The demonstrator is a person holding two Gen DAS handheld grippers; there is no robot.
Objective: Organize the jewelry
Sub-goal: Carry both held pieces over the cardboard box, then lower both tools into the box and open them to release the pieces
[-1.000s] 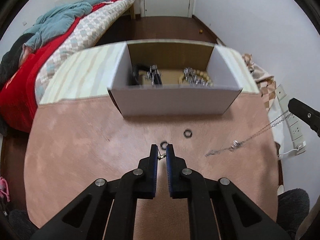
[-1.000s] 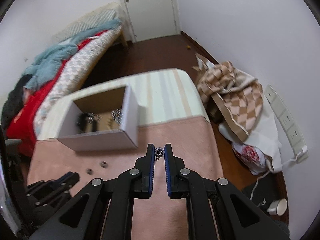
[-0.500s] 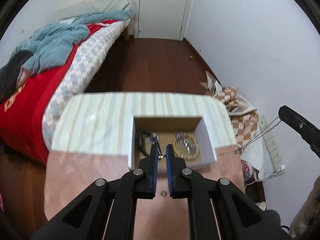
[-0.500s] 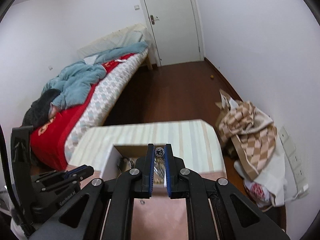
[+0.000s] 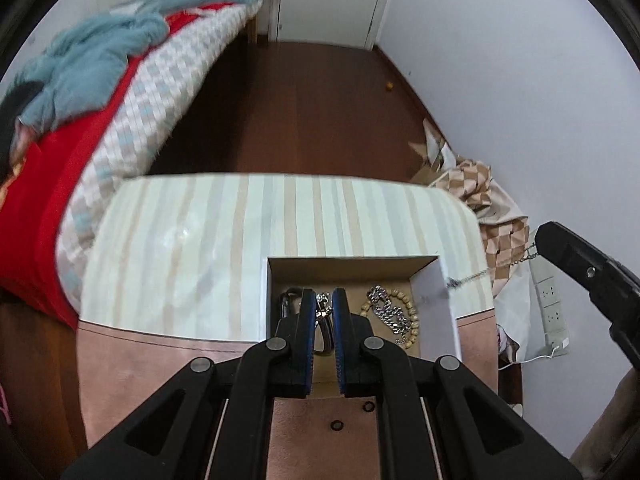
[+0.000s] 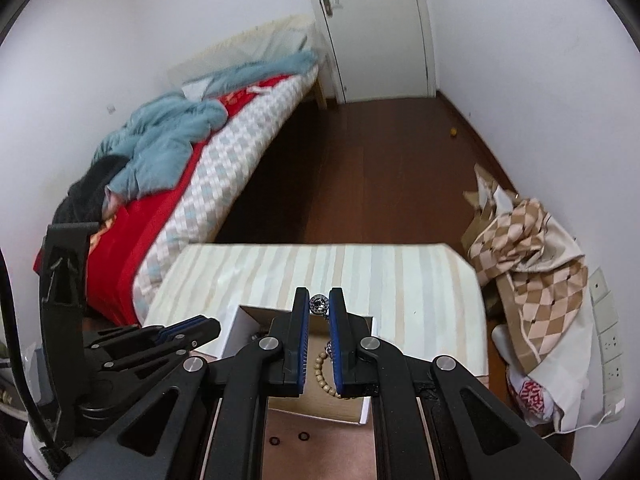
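A white open cardboard box (image 5: 434, 312) stands on the table and holds a beaded bracelet (image 5: 412, 316), a silver chain and dark pieces. My left gripper (image 5: 323, 300) hovers over the box, shut on the clasp end of a thin silver necklace (image 5: 325, 312). My right gripper (image 6: 319, 300) is shut on the round pendant end (image 6: 319, 304) of the same necklace, above the box (image 6: 366, 412). The chain (image 5: 472, 278) runs from the right gripper's body (image 5: 588, 276) toward the box. Two small black rings (image 5: 337, 425) lie on the pink mat.
The table has a striped cloth (image 5: 240, 240) at the far half and a pink mat (image 5: 160, 376) near me. A bed (image 5: 100, 92) stands to the left. A checkered bag (image 6: 532, 240) and a power strip (image 5: 552, 304) lie on the floor at the right.
Both grippers have risen from the mat and moved forward over the box, carrying the necklace ends. The box now lies directly under the fingers.
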